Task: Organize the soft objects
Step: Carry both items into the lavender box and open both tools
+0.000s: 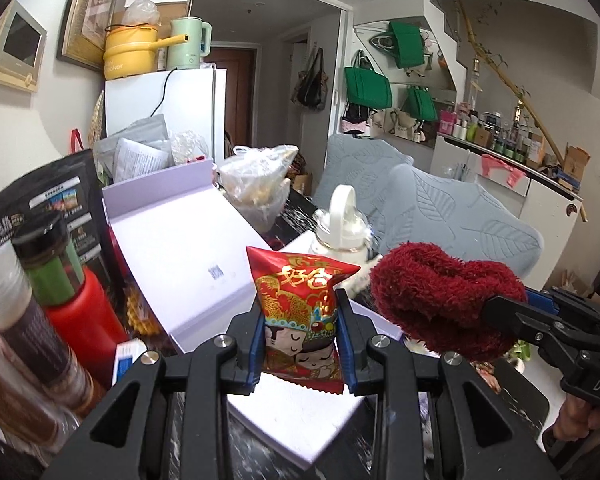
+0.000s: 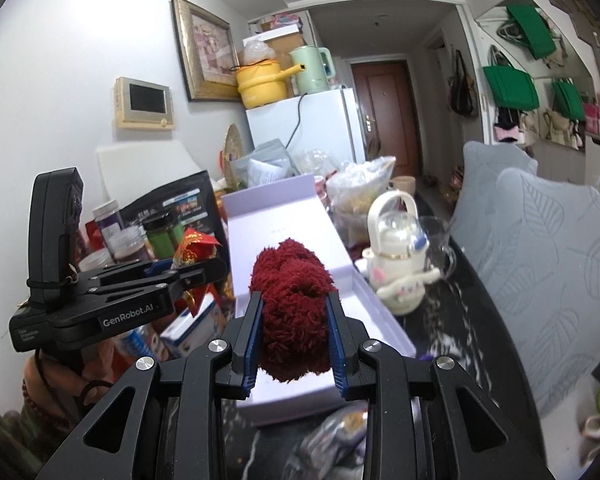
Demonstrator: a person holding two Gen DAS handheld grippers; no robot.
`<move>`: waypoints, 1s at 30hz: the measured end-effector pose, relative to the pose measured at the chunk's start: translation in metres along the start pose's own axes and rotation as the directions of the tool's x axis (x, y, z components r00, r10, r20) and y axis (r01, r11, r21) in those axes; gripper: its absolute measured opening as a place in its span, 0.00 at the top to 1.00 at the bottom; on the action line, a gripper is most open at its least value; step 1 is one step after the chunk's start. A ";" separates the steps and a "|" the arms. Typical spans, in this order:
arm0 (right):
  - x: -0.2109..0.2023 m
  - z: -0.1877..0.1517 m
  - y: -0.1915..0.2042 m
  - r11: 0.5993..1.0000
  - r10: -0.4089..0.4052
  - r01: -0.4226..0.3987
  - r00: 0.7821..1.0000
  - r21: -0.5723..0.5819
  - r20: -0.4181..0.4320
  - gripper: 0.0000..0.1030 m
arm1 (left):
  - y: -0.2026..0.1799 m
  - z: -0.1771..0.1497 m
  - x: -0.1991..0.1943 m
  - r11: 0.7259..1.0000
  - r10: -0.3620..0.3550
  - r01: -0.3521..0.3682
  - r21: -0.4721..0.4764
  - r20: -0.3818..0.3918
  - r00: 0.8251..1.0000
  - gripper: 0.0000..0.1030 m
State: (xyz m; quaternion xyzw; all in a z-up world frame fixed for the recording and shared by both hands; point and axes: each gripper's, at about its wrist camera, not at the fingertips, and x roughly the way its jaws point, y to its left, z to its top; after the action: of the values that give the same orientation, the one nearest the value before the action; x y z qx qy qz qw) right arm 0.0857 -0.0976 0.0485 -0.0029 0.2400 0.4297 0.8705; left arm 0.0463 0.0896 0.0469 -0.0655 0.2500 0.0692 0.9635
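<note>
While both are carried above the lilac box (image 1: 172,240), the left gripper (image 1: 300,344) pinches a crinkly, light red packet (image 1: 300,304) mid-body; the right gripper (image 2: 294,340) squeezes a compressible maroon fluffy bundle (image 2: 294,300), best gripped centrally.

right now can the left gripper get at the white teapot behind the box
Probably not as things stand. The left gripper is shut on the red snack packet, so its jaws are full. The white teapot stands past the open lavender box, with nothing else visibly blocking it.
</note>
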 end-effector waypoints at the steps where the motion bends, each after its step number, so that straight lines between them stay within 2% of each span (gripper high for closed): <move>1: 0.004 0.005 -0.001 1.000 0.000 0.000 1.000 -0.006 0.004 0.72 | 0.003 0.003 0.003 1.000 0.005 -0.005 -0.010 0.005 1.000 0.71; 9: 0.032 0.034 -0.008 0.999 -0.002 0.002 1.000 -0.039 0.020 0.72 | 0.020 0.024 0.025 0.998 0.063 -0.062 -0.028 0.038 0.997 0.71; 16: 0.058 0.053 -0.013 0.998 0.001 0.001 1.000 -0.062 0.018 0.72 | 0.031 0.035 0.050 0.995 0.092 -0.091 -0.036 0.029 0.995 0.71; 23: 0.095 0.063 -0.019 0.999 0.013 -0.014 1.000 -0.041 -0.012 0.72 | 0.040 0.027 0.082 0.992 0.105 -0.106 -0.061 -0.027 0.994 0.71; 30: 0.132 0.065 -0.026 0.997 0.024 -0.029 0.997 -0.073 -0.073 0.72 | 0.048 0.018 0.106 0.988 0.131 -0.138 -0.071 -0.091 0.987 0.71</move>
State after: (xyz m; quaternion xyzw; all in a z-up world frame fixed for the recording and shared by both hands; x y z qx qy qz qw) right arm 0.1995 -0.0019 0.0452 -0.0473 0.2551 0.4494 0.8548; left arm 0.1385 0.1507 0.0063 -0.0887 0.2921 0.1410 0.9418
